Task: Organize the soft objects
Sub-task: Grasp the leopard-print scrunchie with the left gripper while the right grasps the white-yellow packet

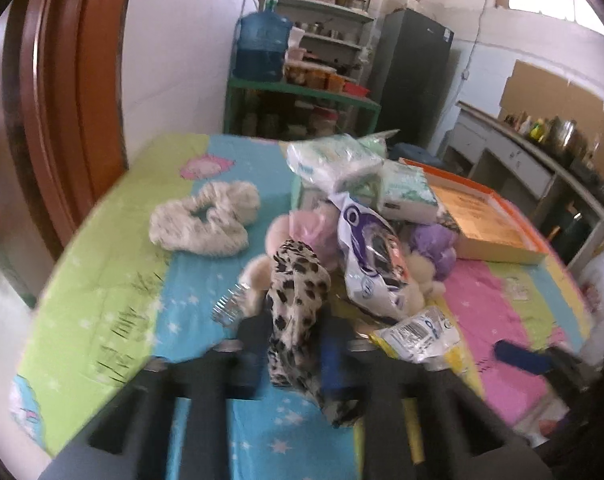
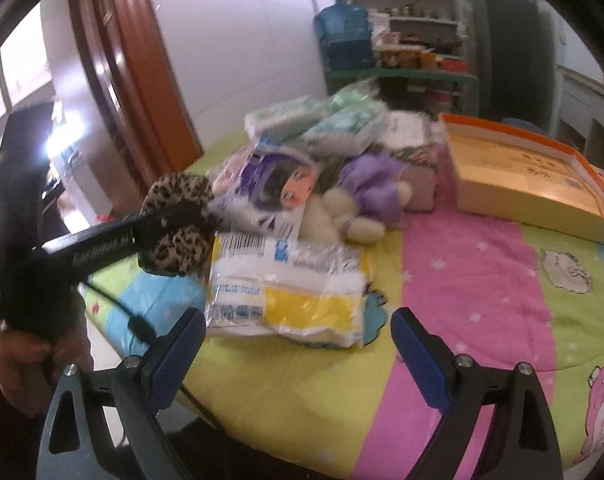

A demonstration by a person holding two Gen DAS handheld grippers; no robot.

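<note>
a bed sheet [image 1: 114, 280] in green, blue, pink and yellow bands with small white stars covers the surface under everything; whether it lies on a bed or a tabletop i cannot tell. far left in the left wrist view lies a cream ruffled scrunchie [image 1: 204, 220], alone on the green and blue bands, well apart from the pile. next comes the left hand-held gripper [image 1: 292, 344], closed on a leopard-print scrunchie [image 1: 296, 304], the fabric pinched between its dark pads and hanging below them at the near edge of the pile. just left of it a metal hair clip [image 1: 228, 306] rests on the sheet. behind the scrunchie sit a pink plush toy [image 1: 298, 228] and a white and purple plastic packet [image 1: 372, 256], with pale green tissue packs [image 1: 334, 158] stacked above. right of the packet is a purple and cream plush toy [image 1: 430, 252], and in front a yellow and white pack [image 2: 286, 292] with a barcode. farther right an orange-rimmed cardboard box lid [image 2: 530, 176] lies open side up. in the right wrist view the right hand-held gripper [image 2: 298, 356] hangs above the sheet with its blue-padded jaws wide apart and nothing between them, the yellow and white pack just beyond its tips. at the left edge of that view a person's hand [image 2: 26, 364] holds the left tool.
</note>
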